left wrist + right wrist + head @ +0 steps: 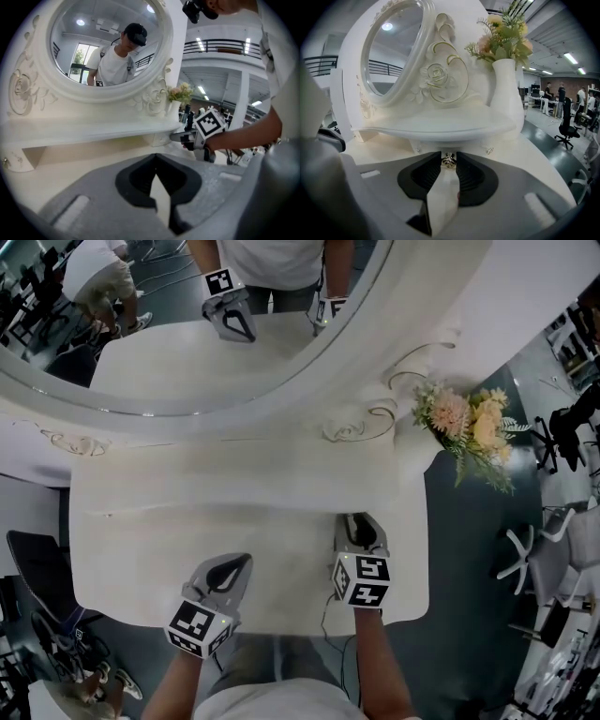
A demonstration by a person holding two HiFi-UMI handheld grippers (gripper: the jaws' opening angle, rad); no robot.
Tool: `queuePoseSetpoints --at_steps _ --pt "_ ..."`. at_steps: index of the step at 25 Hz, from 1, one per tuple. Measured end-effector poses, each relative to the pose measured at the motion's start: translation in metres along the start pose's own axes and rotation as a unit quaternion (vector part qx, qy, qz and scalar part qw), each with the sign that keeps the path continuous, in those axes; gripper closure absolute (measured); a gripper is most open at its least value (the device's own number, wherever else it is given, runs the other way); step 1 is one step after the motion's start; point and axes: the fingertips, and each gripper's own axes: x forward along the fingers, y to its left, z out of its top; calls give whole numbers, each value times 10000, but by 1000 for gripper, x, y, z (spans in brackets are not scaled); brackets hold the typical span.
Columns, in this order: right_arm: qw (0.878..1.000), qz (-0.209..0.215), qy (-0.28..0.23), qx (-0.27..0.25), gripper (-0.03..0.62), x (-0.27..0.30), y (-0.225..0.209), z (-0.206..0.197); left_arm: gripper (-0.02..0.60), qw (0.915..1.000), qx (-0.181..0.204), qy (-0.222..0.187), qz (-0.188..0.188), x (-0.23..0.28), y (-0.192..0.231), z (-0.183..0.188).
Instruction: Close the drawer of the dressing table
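The white dressing table point(169, 531) has a raised shelf point(440, 126) under its oval mirror point(141, 343). A small metal drawer knob point(449, 160) shows just below the shelf's front edge. My right gripper point(449, 162) points at it, and its nearly closed tips flank the knob on both sides. The drawer front behind the knob is mostly hidden by the shelf. In the head view the right gripper point(353, 519) reaches to the shelf edge. My left gripper point(241, 562) hovers over the tabletop at the front left, shut and holding nothing, its tips point(157, 157) meeting.
A white vase of flowers point(506, 89) stands on the shelf's right end and overhangs the right side point(469, 423). Office chairs point(534, 559) stand on the floor at the right. The person stands at the table's front edge.
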Motion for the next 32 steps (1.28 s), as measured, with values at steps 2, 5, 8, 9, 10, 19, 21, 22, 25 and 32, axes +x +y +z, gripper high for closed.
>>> queuePoseSetpoints --at_steps 2,5,8,9,10,19,21,22,25,32 --pt "10000 -6 4 9 503 3 0 1 583 10000 -2 -10 14 0 1 1" --pt "10000 27 -15 0 503 3 -1 1 583 10000 -6 -10 39 0 3 2" --pt "10000 51 -10 -20 503 3 -1 1 583 9999 -27 -36 109 -1 6 2" --pt "10000 52 -6 -25 503 3 0 1 583 9999 -26 -54 147 -2 7 3" --pt "10000 57 -1 -34 503 3 0 1 583 9998 -27 -66 177 -3 7 4" --pt "9998 11 46 -185 501 -3 1 1 583 9997 -26 -124 220 -14 0 4" --pt "9998 -4 34 -214 493 -6 1 1 583 9996 -32 -139 256 -18 0 3" --pt "9998 -13 22 -218 491 -8 1 2 583 9995 -38 -141 276 -20 0 3" --pt "9998 -57 7 -213 491 -15 0 1 583 9994 -39 -161 318 -26 -1 2" --pt "9999 -60 -12 -124 493 -41 6 -1 583 9990 56 -298 336 -41 -10 10"
